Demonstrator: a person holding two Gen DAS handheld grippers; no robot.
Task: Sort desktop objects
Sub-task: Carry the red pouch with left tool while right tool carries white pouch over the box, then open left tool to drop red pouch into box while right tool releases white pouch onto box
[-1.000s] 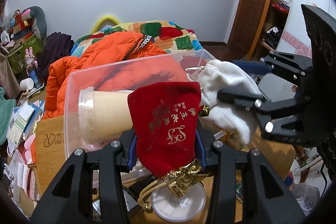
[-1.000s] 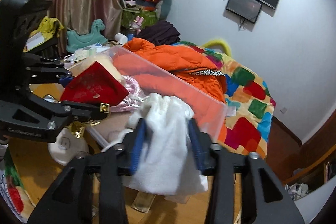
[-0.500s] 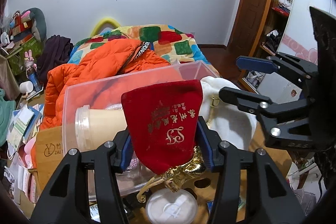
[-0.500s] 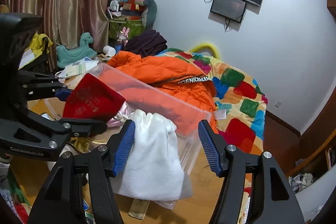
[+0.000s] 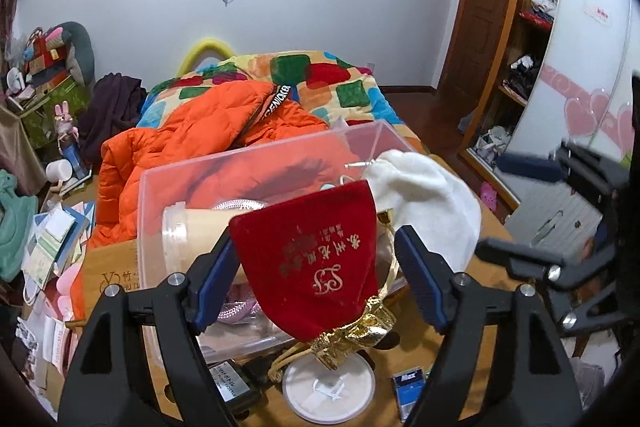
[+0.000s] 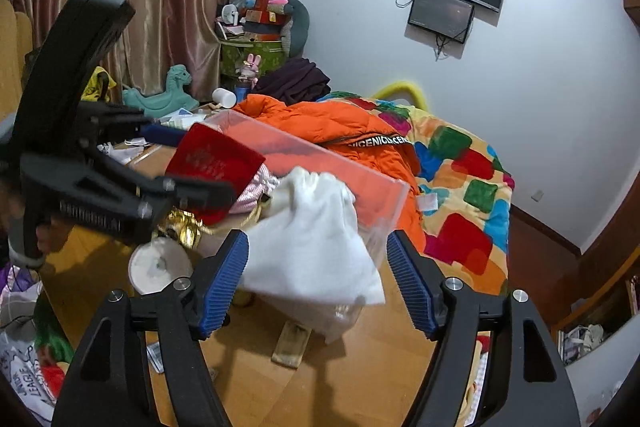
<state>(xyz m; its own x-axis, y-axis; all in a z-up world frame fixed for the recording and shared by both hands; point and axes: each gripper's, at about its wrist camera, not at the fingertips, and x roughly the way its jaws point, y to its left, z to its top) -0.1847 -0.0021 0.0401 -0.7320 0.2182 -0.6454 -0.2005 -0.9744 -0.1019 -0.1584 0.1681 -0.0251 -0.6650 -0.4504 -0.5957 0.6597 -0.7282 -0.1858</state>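
- Both tongs have let go within the last second: a second ago the left tongs [image 5: 316,281] were clamped on the red pouch [image 5: 310,259] and the right tongs [image 6: 316,281] on the white pouch [image 6: 316,239]; now both pairs of blue pads stand wide apart.
- Left tongs: the pads [image 5: 214,281] are spread, and the red pouch lies between them. It looks draped over the near wall of the clear bin [image 5: 152,219], gold tassel [image 5: 352,331] hanging outside. I cannot tell whether the left pad touches the cloth.
- Right tongs: the pads [image 6: 226,283] are clear of the white pouch, which slumps over the bin's end wall, half in and half out.
- Inside the bin lie a cream jar [image 5: 192,231] and a pink woven cord [image 5: 236,205]; the bin sits on the wooden desk [image 6: 248,367].
- Near the bin on the desk are a round white lid [image 5: 330,385], a small blue box [image 5: 408,385] and a black item with a label [image 5: 234,385].
- Step in hand, as I judge it: dropping both pouches into the bin, with the release just made.
- Next move, as I judge it: neither pouch looks fully inside, so each may need a nudge over the wall. After that the tongs should back away and go for a loose item on the desk, closing on it squarely.
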